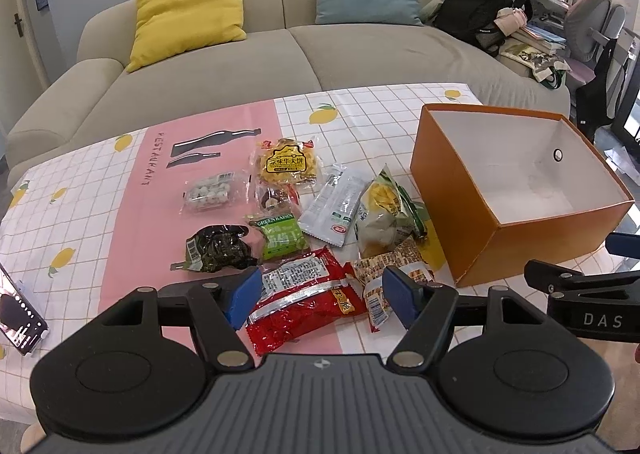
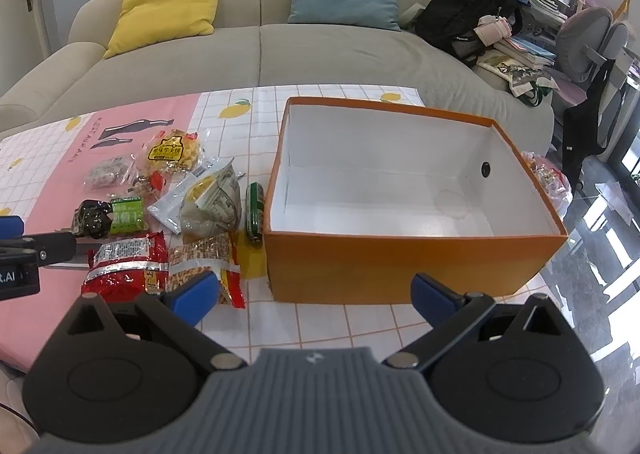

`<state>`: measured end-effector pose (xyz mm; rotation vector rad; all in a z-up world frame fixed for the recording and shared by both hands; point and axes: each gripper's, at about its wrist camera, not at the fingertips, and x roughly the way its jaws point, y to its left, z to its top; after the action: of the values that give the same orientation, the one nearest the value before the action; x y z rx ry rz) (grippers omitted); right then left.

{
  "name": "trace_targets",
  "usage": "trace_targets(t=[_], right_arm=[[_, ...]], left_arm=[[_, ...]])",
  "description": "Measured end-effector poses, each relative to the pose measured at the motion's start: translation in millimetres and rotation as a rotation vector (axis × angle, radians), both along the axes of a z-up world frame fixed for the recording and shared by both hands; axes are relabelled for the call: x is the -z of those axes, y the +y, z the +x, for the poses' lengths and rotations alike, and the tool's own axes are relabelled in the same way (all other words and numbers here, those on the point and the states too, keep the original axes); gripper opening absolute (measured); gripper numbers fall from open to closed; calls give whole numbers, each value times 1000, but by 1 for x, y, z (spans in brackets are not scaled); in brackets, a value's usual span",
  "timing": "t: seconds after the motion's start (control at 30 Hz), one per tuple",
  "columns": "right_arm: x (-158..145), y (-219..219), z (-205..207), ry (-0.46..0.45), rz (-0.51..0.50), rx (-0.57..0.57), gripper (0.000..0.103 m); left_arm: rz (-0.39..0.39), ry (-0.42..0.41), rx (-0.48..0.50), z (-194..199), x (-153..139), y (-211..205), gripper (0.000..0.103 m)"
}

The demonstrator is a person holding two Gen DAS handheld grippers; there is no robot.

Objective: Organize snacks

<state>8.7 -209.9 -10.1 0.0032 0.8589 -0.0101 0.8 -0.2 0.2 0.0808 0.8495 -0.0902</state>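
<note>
Left claw [image 1: 320,296] and right claw [image 2: 314,294] both released, above ten snack packets [image 1: 304,296], one orange box [image 2: 400,262].

Home living rm: sofa [image 1: 280,53], cushions [image 1: 188,13]

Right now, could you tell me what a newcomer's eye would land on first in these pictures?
Probably the orange box, open-topped with a bare white inside, standing on the right of the lemon-print tablecloth. Next, the snack packets scattered to its left, with the red packet nearest, lying between the open left gripper's blue fingers. Behind, a yellow cushion brightens the sofa.
</note>
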Motion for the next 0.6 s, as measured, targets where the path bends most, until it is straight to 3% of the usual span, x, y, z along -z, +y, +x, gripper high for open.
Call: trace_targets(t=[0.6], right_arm=[[-1,2,-1,1,-3,-9,100]], left_arm=[[-8,-2,-5,0,-2,1,80]])
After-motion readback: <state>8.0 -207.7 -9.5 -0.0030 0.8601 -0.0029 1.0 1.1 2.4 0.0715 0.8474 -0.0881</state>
